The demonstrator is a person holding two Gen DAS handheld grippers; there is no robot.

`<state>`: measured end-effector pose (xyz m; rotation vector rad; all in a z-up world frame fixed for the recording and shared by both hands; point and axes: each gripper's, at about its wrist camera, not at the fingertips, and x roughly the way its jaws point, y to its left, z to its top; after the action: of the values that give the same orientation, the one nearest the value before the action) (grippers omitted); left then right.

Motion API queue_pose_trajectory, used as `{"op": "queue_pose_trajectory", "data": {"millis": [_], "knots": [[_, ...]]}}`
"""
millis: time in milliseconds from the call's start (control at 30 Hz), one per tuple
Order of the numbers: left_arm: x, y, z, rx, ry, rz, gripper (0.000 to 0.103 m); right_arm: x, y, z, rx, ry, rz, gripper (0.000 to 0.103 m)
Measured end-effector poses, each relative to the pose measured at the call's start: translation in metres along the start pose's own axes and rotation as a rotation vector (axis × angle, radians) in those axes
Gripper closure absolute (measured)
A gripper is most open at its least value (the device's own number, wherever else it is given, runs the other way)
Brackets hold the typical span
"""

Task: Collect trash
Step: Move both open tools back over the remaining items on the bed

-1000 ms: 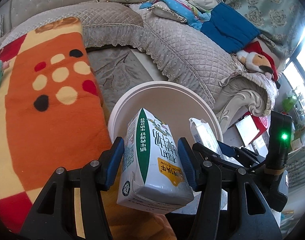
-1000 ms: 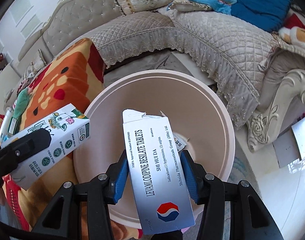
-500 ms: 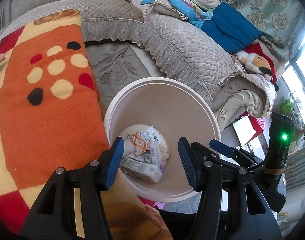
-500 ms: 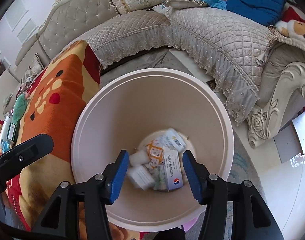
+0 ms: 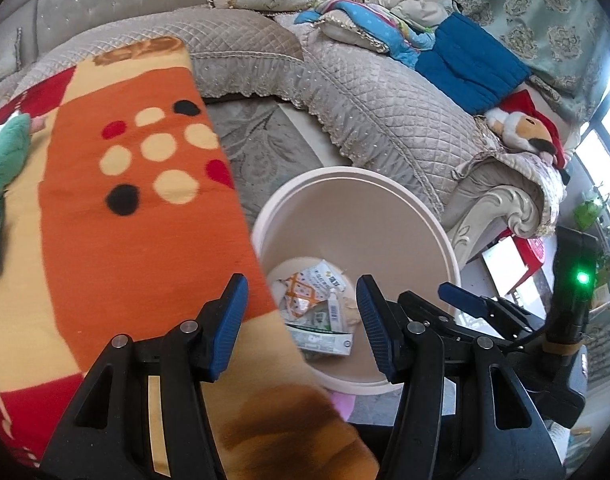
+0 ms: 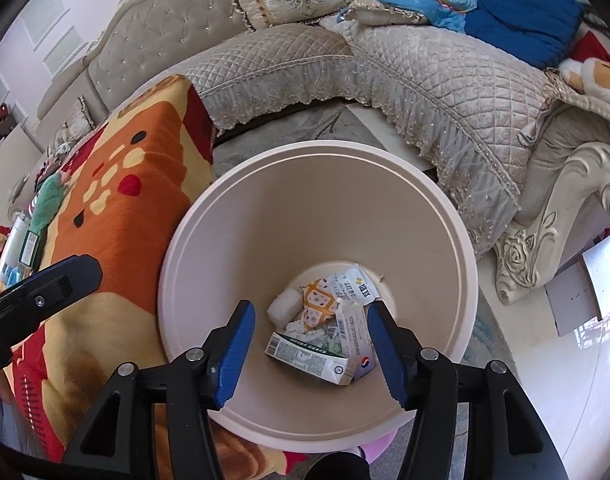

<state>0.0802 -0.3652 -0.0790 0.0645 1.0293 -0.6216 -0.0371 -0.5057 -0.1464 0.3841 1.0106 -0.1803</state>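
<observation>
I see a cream bin [image 6: 445, 240], an orange blanket [image 5: 137, 220] with cream, red and black dots, and blue pads [image 6: 235, 354].

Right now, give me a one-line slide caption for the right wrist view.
Open right gripper poised above the round trash bin, where a milk carton and tablet box lie among wrappers.

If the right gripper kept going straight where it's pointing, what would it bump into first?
Probably the milk carton lying in the bin. The right gripper is open and empty, though depth is hard to judge.

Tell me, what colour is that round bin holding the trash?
Pale pinkish cream, inside and out; the bin shows best in the right wrist view.
</observation>
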Motion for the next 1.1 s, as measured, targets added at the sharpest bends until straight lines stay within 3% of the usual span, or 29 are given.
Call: {"op": "queue_pose_trajectory", "data": {"millis": [300,567,1100], "knots": [[-0.017,0.029,-0.006,-0.043,-0.023,0.005,0.048,-0.011,0.031,0.002,-0.046,-0.025,0.012,0.038],[-0.047,0.076,-0.02,-0.092,-0.042,0.048,0.048,-0.02,0.074,0.008,-0.115,-0.043,0.057,0.037],[-0.132,0.241,-0.053,-0.319,-0.122,0.259,0.048,0.004,0.216,0.009,-0.34,0.012,0.218,0.034]]}}
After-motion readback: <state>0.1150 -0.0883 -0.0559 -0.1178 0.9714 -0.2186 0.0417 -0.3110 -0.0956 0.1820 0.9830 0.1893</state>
